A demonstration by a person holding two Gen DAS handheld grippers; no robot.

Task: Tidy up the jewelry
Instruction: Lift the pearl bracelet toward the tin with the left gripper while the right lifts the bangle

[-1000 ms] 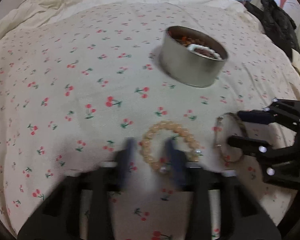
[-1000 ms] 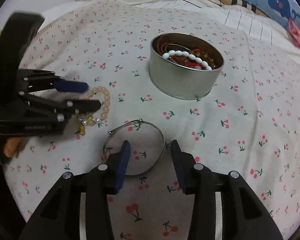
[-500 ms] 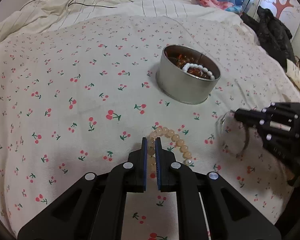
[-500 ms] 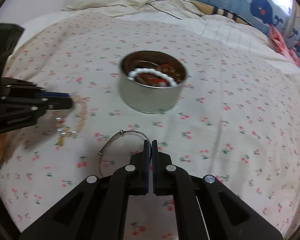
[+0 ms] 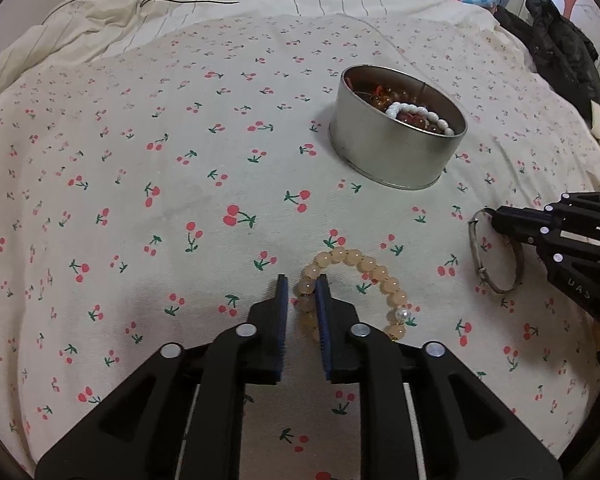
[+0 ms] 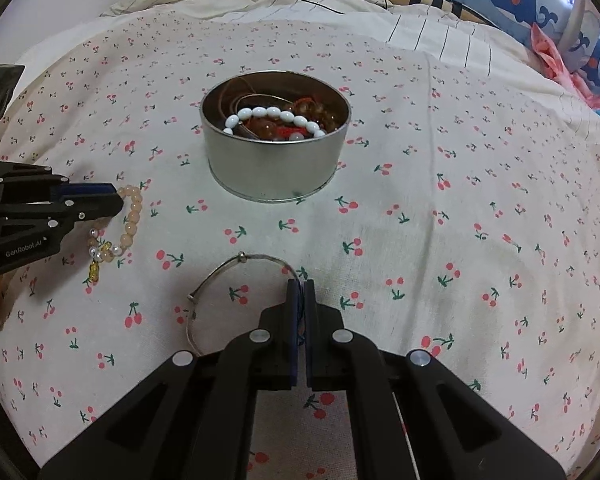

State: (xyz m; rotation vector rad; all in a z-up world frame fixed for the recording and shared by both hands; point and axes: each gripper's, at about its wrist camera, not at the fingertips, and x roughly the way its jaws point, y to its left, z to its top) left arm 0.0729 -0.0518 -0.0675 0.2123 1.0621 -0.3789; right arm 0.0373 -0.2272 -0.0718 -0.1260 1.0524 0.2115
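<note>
A peach bead bracelet [image 5: 374, 270] with small pearls lies on the cherry-print sheet. My left gripper [image 5: 302, 280] straddles its left side; the jaws are opening, with a bead between them and a gap beside it. In the right wrist view the left gripper [image 6: 118, 196] points at the same bracelet [image 6: 134, 208]. My right gripper [image 6: 300, 282] is shut on the thin silver bangle [image 6: 260, 257], pinching its right side. From the left wrist view the right gripper [image 5: 496, 218] holds the bangle [image 5: 476, 248] tilted up. The round metal tin [image 6: 272, 172] beyond holds several bracelets.
The tin [image 5: 380, 152] stands up and right of the left gripper. A rumpled striped blanket [image 5: 180, 20] with a black cable lies at the back. Dark clothing [image 5: 560, 52] is piled at the right edge of the bed, and a whale-print pillow [image 6: 520, 4] lies at the back right.
Both grippers went from wide open to closed, the left over the beads and the right on the bangle. The left jaws have since parted a little. The bangle's edge has lifted.
</note>
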